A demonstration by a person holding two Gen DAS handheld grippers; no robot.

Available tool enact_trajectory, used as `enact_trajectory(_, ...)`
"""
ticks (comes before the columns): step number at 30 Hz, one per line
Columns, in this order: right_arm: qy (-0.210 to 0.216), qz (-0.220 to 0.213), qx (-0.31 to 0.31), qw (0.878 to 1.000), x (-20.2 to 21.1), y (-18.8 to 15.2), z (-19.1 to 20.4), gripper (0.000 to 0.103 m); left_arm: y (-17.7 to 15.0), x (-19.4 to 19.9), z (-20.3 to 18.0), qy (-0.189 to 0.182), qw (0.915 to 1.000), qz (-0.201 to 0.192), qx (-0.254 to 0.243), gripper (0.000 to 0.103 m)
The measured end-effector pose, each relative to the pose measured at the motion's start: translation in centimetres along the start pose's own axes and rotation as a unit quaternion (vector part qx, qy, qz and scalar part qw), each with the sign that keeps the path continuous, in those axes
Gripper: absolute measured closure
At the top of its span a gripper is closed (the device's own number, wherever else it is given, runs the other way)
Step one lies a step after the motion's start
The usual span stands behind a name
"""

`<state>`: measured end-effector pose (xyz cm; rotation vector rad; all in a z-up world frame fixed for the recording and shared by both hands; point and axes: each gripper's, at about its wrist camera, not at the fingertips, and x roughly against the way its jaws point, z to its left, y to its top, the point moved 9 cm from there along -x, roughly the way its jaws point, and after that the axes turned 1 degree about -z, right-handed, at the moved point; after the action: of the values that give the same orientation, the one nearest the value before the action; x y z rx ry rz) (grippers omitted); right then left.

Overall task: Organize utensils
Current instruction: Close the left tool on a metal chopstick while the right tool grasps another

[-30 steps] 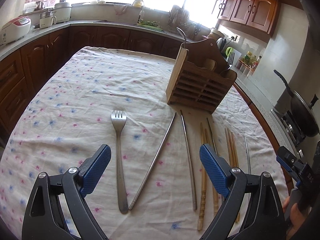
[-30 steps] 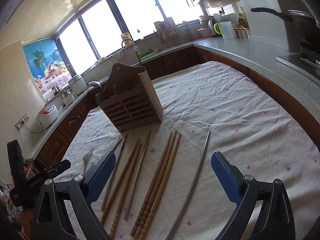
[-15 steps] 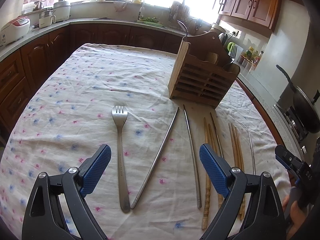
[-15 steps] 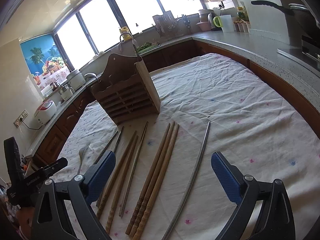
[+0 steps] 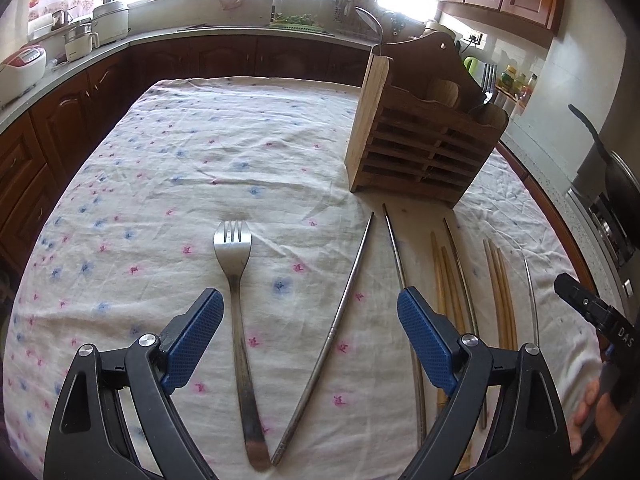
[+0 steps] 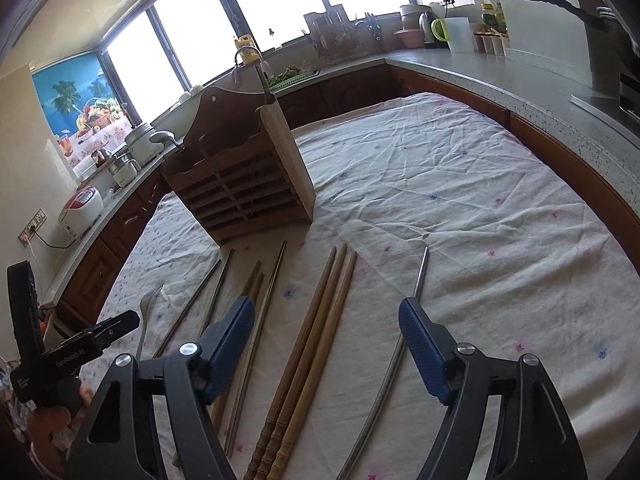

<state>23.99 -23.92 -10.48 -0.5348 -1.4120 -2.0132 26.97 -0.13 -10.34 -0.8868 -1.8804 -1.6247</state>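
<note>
A steel fork (image 5: 236, 312) and a metal chopstick (image 5: 336, 328) lie on the flowered cloth between the fingers of my left gripper (image 5: 308, 300). It is open and its jaws are closing slightly, touching nothing. A second metal chopstick (image 5: 396, 256) runs past its right finger. My right gripper (image 6: 326, 308) hovers over three wooden chopsticks (image 6: 316, 336). Its jaws are closing, and the pads are clear of the sticks. A curved metal chopstick (image 6: 400, 344) lies by its right finger. The wooden utensil holder (image 6: 240, 184) stands upright beyond the row.
More wooden chopsticks (image 5: 500, 300) and thin metal ones (image 6: 256, 320) lie side by side in front of the holder (image 5: 420, 152). Dark cabinets and a grey counter (image 6: 520, 76) ring the table. A pan handle (image 5: 588, 128) juts out at the right.
The right gripper's fingers have drawn closer together. Both grippers have moved forward and slightly down toward the utensils, so the holder looks nearer.
</note>
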Motion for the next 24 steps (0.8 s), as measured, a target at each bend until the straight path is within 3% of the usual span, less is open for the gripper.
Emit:
enact_trajectory(12, 0.016, 0.066, 0.031, 0.997, -8.3, 1.9, 3.9, 0.069, 2.8, -5.1, -2.3, -0.016, 0.9965, 0.043, -0.07, 0.039)
enact_trajectory(19, -0.002, 0.104, 0.053, 0.993, -12.4, 1.8, 4.3, 0.075, 3.2, -7.9, -3.4, -0.018, 0.9914, 0.071, -0.108, 0.053)
enact_trajectory(24, -0.021, 0.103, 0.085, 0.991, -12.9, 1.8, 4.7, 0.078, 2.6, -9.2, -4.6, -0.014, 0.9858, 0.087, -0.143, 0.062)
